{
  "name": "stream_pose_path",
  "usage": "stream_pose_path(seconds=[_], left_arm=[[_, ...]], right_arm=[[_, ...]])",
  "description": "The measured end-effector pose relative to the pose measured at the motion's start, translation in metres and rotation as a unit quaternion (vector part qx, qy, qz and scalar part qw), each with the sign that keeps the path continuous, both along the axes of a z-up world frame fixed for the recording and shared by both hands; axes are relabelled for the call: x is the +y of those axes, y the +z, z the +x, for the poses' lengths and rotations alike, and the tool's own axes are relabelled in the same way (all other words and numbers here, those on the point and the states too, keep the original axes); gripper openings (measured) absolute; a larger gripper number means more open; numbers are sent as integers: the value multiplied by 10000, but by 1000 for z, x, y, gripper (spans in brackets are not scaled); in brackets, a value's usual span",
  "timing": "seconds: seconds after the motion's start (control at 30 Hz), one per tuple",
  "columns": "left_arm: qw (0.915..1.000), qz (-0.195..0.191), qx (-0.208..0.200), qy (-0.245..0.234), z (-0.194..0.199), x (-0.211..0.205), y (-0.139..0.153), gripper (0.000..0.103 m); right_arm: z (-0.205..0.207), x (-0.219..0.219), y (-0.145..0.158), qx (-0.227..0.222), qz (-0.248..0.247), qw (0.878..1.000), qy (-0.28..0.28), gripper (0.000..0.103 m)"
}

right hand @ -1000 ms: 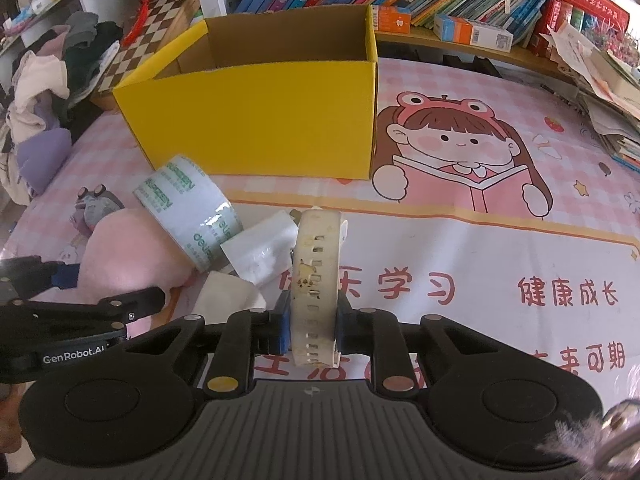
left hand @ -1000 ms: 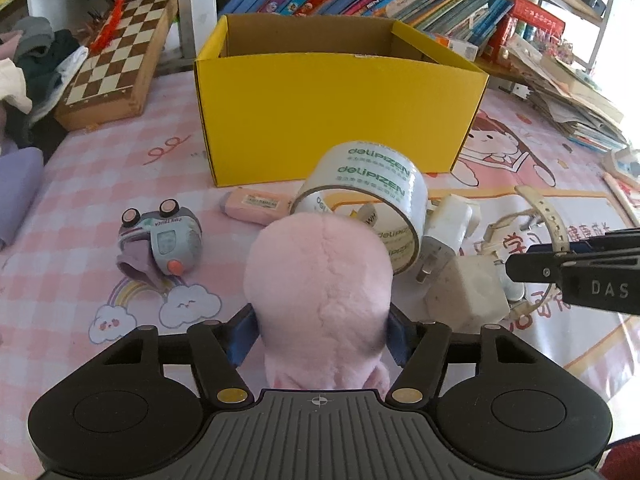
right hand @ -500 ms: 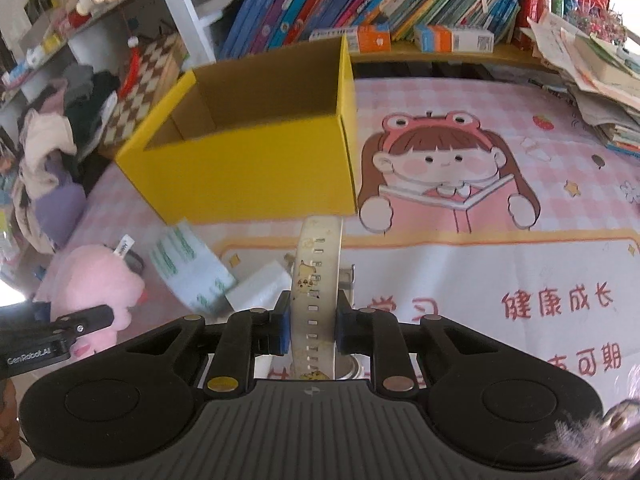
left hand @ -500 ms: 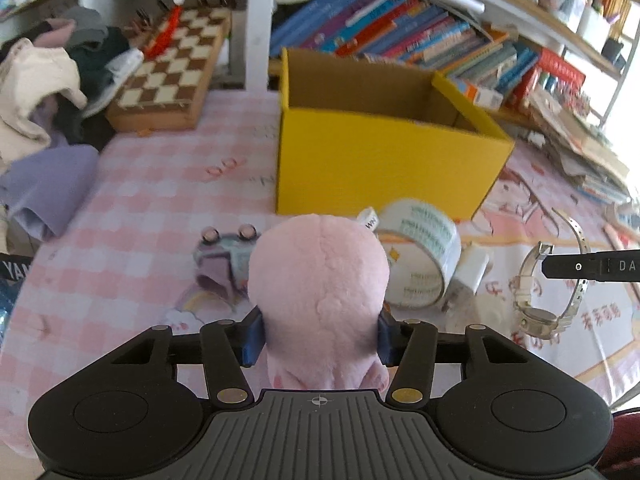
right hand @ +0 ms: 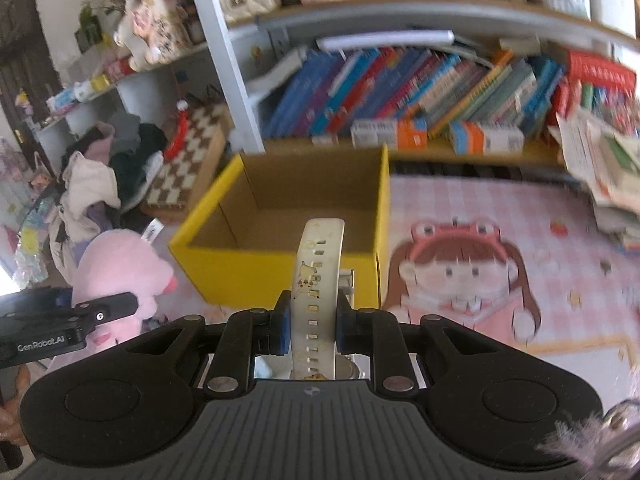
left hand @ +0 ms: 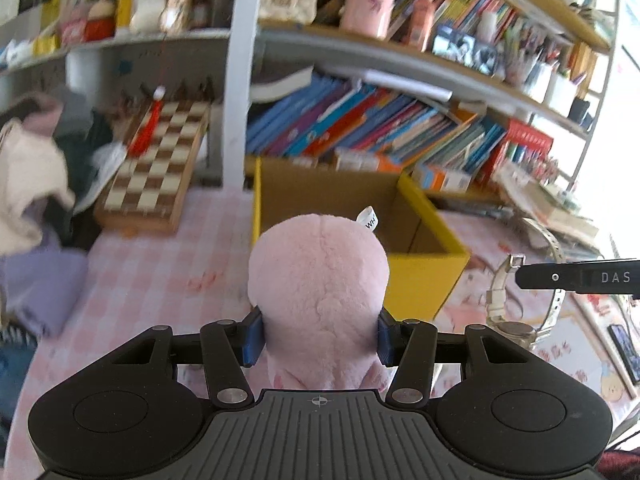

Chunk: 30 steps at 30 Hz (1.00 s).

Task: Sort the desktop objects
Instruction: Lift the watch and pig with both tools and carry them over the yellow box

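The left gripper (left hand: 318,338) clamps a pink plush toy (left hand: 318,292) and the right gripper (right hand: 309,326) pinches a white watch strap (right hand: 316,280) below the yellow box (right hand: 280,216) at frame centre, where both could collide over the opening or the dangling watch could snag the rim.

left gripper (left hand: 318,336): raised, clamped on pink plush (left hand: 318,280) | right gripper (right hand: 310,322): raised, clamped on watch strap (right hand: 316,280)

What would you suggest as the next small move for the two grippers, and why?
Probably carry both forward over the yellow box before opening. The left gripper is shut on the pink plush toy and the right gripper on the white watch; both are lifted but short of the box's open top, which looks empty.
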<state>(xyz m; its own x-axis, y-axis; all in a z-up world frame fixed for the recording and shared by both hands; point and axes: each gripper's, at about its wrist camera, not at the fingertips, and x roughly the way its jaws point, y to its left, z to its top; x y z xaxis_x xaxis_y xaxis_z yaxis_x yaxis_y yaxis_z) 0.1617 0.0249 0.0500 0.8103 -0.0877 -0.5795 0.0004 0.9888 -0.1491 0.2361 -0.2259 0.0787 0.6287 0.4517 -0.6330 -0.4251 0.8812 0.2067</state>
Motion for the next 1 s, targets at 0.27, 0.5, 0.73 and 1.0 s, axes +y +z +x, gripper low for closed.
stream_pose_path(seconds=[0.27,0.5,0.73,1.0], left_arm=[[9988,343,-296,-205,37,-11,19,51],[9971,654,-302,-231,81,-19,22,51],[9935,1111,-15,-249,129,-32,9,51],[9878,1455,494,-268,166,-42,-20,51]], right_arm=[[36,12,25,-317,35,9991,270,19],[80,28,27,-460,34,9978,482,19],[130,46,19,-515,-51,9967,631,19],[178,70,-15,-251,-337,9948,924,19]])
